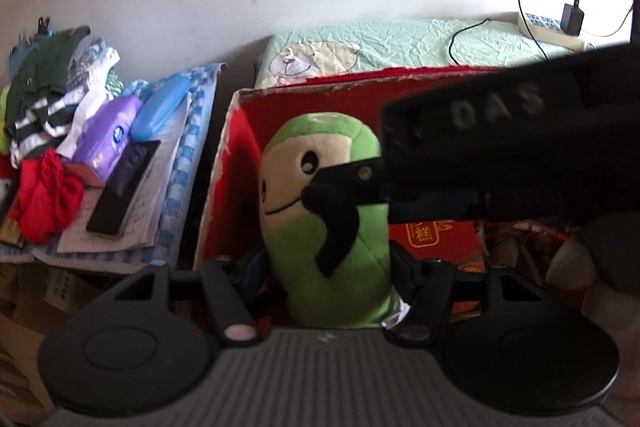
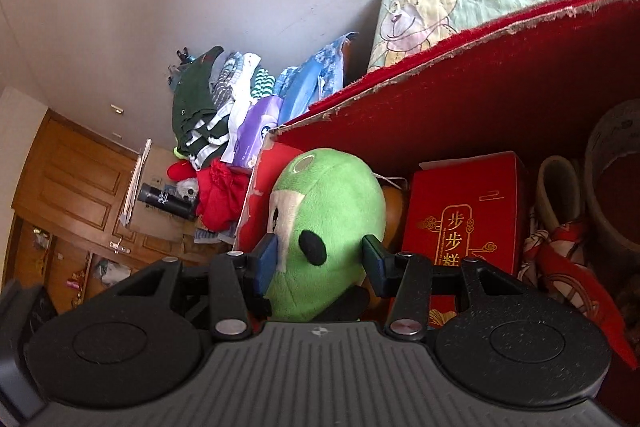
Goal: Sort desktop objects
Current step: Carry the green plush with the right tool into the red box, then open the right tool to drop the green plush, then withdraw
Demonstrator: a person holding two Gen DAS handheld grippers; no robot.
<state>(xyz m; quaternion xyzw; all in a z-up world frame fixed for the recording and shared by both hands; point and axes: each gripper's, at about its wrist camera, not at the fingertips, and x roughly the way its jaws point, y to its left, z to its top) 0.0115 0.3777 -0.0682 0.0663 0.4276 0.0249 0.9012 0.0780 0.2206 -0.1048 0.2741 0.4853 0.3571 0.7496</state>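
green plush, a bean-shaped toy [image 2: 328,227] with a cream face and black eye patches, sits upright in the near-left corner of the red cardboard box [image 2: 480,99], leaning against the box's left wall. the right tool [image 2: 320,259] has it: its two blue-padded fingers [image 2: 266,259] stand on either side of the toy's head and press into the soft fabric, so the tool is part-way closed on the toy, as wide as the head allows. that hold across the head makes sense as a way to set the toy down into the corner, or lift it from there; which of the two, the pictures do not settle.

the left tool [image 1: 320,267] points at the same toy from the front, and the toy's lower body fills the gap ahead of it. its fingers are dark and largely hidden behind the toy, so i cannot tell how far apart they are or whether they touch it. the body of the right tool crosses the upper right of this view.

just right of the right tool's fingers, inside the box, stands a red gift carton [image 2: 464,211] with gold characters; further right lie a patterned red cloth [image 2: 560,259] and rolls of tape [image 2: 560,195]. the box seems to serve as the bin for loose items.

well to the left of both tools, outside the box, a table [image 1: 176,195] with a blue checked cover carries folded clothes [image 1: 48,87], a purple tissue pack [image 1: 108,131], a blue case [image 1: 160,107], a black remote [image 1: 124,187] on papers, and a red pouch [image 1: 44,203], judged still to be sorted. beyond the box is a bed [image 1: 400,39] with a pale green sheet.
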